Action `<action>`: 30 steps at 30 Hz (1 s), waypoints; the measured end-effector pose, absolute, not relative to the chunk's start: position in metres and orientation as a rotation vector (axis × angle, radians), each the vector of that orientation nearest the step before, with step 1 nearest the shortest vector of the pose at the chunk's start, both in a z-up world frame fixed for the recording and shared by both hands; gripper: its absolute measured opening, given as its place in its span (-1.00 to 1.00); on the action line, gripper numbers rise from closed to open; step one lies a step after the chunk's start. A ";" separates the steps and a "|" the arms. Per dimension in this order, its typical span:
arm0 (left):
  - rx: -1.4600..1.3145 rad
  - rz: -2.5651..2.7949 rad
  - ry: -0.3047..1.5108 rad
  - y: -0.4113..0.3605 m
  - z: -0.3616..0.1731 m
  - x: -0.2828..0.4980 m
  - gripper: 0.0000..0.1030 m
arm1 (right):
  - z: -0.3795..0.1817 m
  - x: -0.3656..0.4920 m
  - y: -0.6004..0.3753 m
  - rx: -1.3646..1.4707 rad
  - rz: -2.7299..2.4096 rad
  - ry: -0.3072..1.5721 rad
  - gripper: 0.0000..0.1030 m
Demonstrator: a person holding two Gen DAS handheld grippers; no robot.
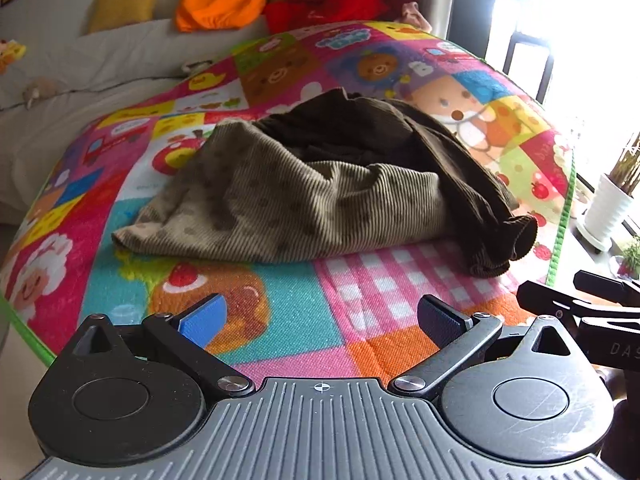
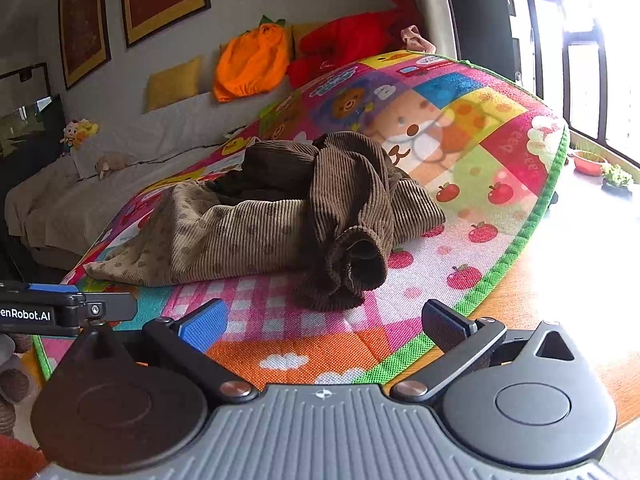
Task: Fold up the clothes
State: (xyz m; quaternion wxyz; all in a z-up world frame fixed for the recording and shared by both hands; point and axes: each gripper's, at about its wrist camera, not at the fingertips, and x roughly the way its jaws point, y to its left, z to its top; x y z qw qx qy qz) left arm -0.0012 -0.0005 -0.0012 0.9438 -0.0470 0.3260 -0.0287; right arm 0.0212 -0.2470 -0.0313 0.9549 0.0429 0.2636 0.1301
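Both grippers sit nearest the lens: left gripper (image 1: 320,320) and right gripper (image 2: 324,324), each w/ jaws spread wide and nothing between the pads, so released, not grasping. Each hovers low over the near edge of the play mat (image 1: 280,320), pointed at the garment, side by side; the right one's frame shows at the right edge of the left wrist view. That stance reads as a ready pose, fingers parted prob. so either can pinch cloth w/o re-opening.

Corduroy garment (image 1: 304,184) lies bunched near the middle of the mat, beyond the pink check patch. It is a heap, not a flat fold: tan spotted part (image 2: 224,236) slumps toward the mat's left side, dark brown part drapes over it, and a brown sleeve cuff (image 2: 356,268) curls down on the side nearest the right gripper, mouth open to the camera. Cuff is the closest loose end, so it looks the likeliest grab point for that gripper; the tan hem is nearer the left one.

Judged from this, the garment is not lying folded; edges and sleeves are tangled. Mat prob. serves as the flat work surface. Beyond the mat, an orange cushion (image 2: 252,64) and red plush (image 2: 352,40) rest on the sofa, well apart from the work
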 end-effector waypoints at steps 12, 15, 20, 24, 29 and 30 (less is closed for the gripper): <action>-0.107 -0.061 0.728 -0.001 -0.014 0.004 1.00 | -0.035 0.022 -0.242 0.082 0.272 0.561 1.00; -0.107 -0.061 0.729 0.000 -0.015 0.003 1.00 | -0.037 0.023 -0.241 0.082 0.272 0.571 1.00; -0.107 -0.055 0.738 -0.001 -0.018 0.002 1.00 | -0.038 0.022 -0.242 0.084 0.275 0.578 1.00; -0.108 -0.049 0.744 0.000 -0.019 0.002 1.00 | -0.038 0.022 -0.243 0.087 0.273 0.581 1.00; -0.101 -0.044 0.747 -0.001 -0.019 0.003 1.00 | -0.038 0.023 -0.244 0.091 0.269 0.586 1.00; -0.100 -0.042 0.746 -0.001 -0.019 0.002 1.00 | -0.038 0.023 -0.244 0.091 0.270 0.585 1.00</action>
